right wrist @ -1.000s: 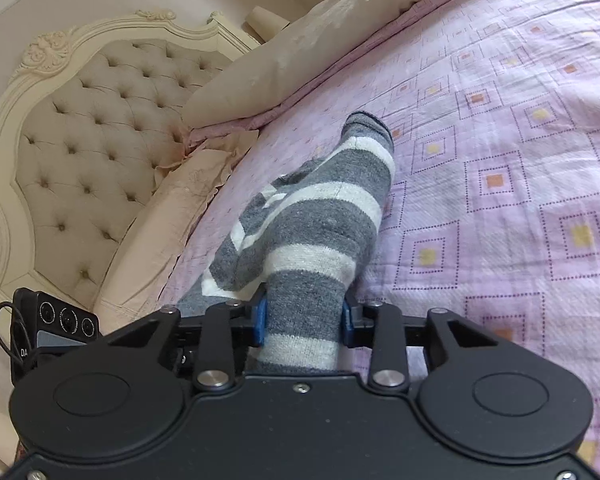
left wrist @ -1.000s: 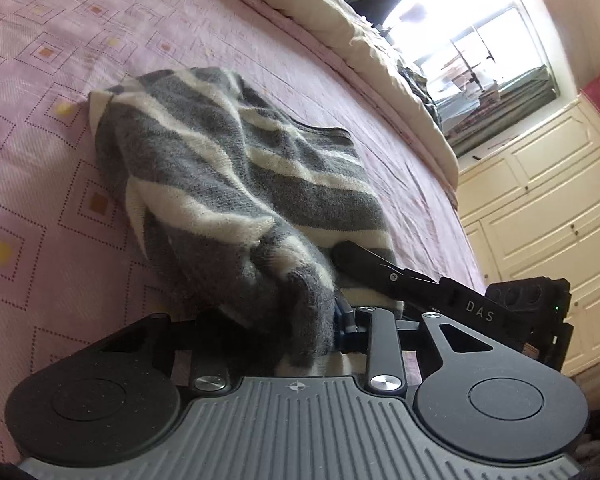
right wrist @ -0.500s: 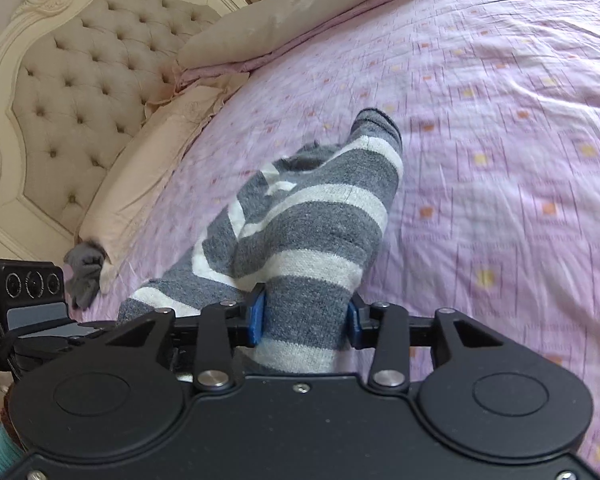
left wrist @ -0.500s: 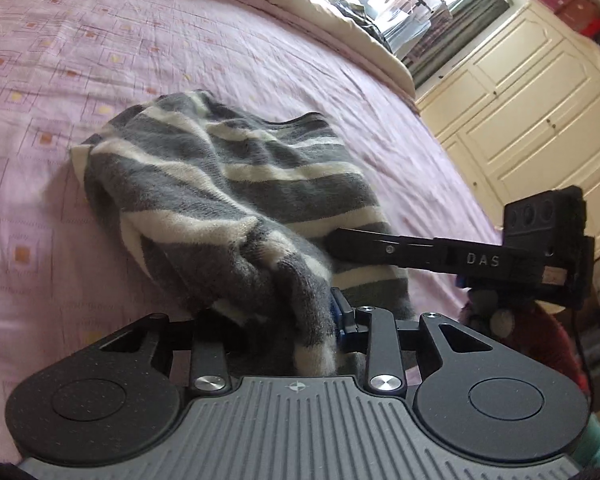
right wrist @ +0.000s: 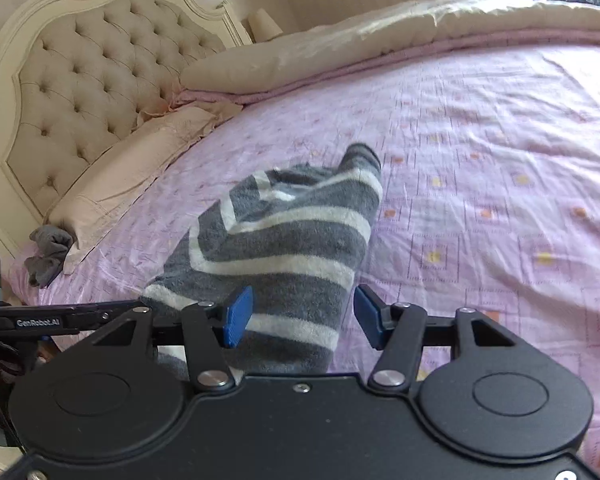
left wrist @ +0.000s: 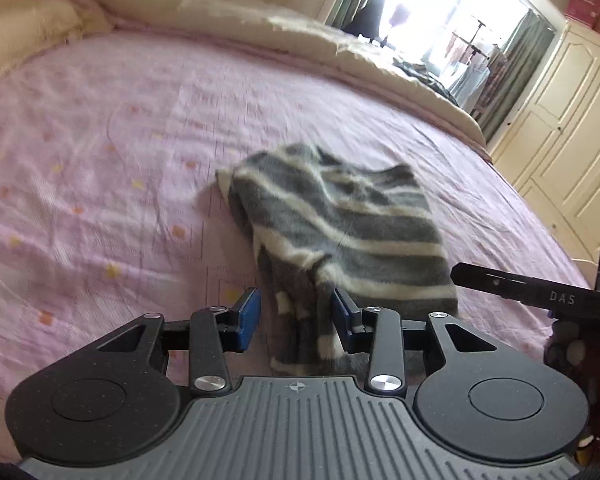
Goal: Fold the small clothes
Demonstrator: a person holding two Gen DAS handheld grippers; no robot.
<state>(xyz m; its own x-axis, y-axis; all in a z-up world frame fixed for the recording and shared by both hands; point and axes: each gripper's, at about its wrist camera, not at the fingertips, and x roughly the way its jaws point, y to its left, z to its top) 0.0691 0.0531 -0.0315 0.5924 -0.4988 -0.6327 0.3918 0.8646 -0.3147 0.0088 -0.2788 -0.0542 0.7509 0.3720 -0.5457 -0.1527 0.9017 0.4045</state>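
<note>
Left wrist view, left to right:
- Cream pillow (left wrist: 24, 28), far off to the upper left of the gripper, blurred.
- Bed (left wrist: 100, 152) with pink patterned cover, spread ahead of and to both sides of the gripper.
- Left gripper (left wrist: 296, 312), released; blue pads parted, the left pad clear of any cloth, the right pad touching or just beside the cloth edge, cannot tell which.
- Striped sweater (left wrist: 340, 224), grey and white, bunched in a loose heap on the bed; straight ahead and slightly right of the gripper, its near end trailing down between the parted pads.
- Folded cream quilt (left wrist: 300, 36), far ahead along the far edge of the bed.
- Black bar of the other tool (left wrist: 540, 296), to the right of the gripper, just beside the sweater's right edge.
- Cream wardrobe (left wrist: 560, 120), far right.

Right wrist view, left to right:
- Tufted cream headboard (right wrist: 80, 72), far ahead on the left.
- Small grey garment (right wrist: 48, 252), crumpled at the bed edge, well left of the gripper, touching a pillow (right wrist: 132, 164).
- Right gripper (right wrist: 302, 316), released; pads spread wide either side of the sweater (right wrist: 284, 248), neither visibly pressing it.
- Same sweater, lying on the bed from between the pads out ahead, a dark cuff at its far tip.
- Pink cover (right wrist: 500, 200), ahead and to the right.
</note>
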